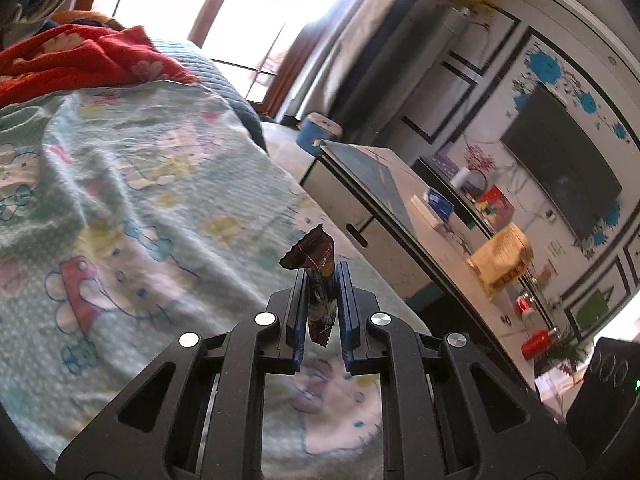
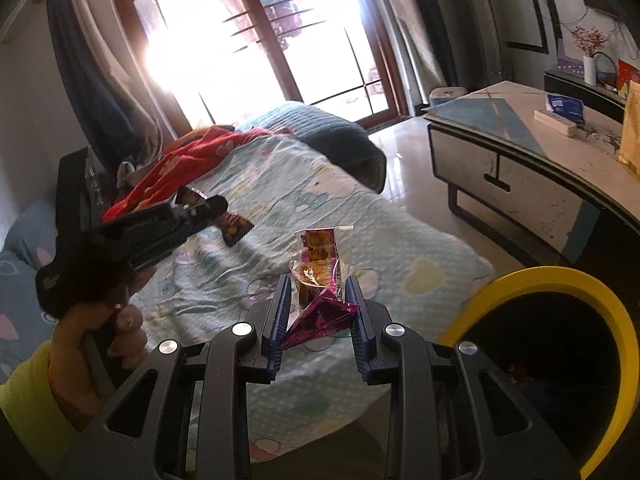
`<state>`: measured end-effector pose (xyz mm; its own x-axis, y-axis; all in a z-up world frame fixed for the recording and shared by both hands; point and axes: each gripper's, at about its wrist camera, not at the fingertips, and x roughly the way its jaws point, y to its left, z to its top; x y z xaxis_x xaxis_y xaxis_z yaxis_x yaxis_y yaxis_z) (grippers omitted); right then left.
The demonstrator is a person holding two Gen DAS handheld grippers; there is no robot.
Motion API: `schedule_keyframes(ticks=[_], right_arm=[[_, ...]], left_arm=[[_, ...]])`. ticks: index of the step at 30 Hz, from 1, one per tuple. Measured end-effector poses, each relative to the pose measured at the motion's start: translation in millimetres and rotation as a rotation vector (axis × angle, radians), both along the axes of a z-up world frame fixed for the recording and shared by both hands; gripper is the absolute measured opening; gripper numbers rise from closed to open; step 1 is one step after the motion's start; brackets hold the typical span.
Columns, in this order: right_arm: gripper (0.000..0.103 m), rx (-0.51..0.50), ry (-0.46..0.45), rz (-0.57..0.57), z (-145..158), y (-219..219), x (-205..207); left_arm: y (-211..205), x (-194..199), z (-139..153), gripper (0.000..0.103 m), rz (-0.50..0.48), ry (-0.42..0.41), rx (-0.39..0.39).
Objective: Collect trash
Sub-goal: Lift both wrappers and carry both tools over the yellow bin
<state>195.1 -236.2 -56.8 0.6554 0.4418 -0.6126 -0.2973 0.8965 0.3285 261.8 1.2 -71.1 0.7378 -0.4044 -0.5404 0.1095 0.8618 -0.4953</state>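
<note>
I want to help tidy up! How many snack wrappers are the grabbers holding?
2. A dark brown foil wrapper is pinched in the left gripper above the bed; a crumpled purple-and-clear plastic wrapper sits in the right gripper. Others may be hidden.

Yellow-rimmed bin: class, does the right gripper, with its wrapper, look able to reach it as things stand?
Probably yes. The right gripper, shut on the purple wrapper, has the yellow-rimmed bin open beside it at lower right; nothing visible lies between them.

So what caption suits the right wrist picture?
Right tool grips a purple wrapper over the bed, beside a yellow-rimmed bin.
</note>
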Motion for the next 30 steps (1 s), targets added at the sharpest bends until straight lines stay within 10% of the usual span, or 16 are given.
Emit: schedule_keyframes(ticks=[30], right_arm=[[0.027,-0.026,-0.06,-0.231,17.3,-104.3,-23.2]], left_arm=[[-122.3,-56.4,9.2,0.009,-0.343,-0.063,0.069]])
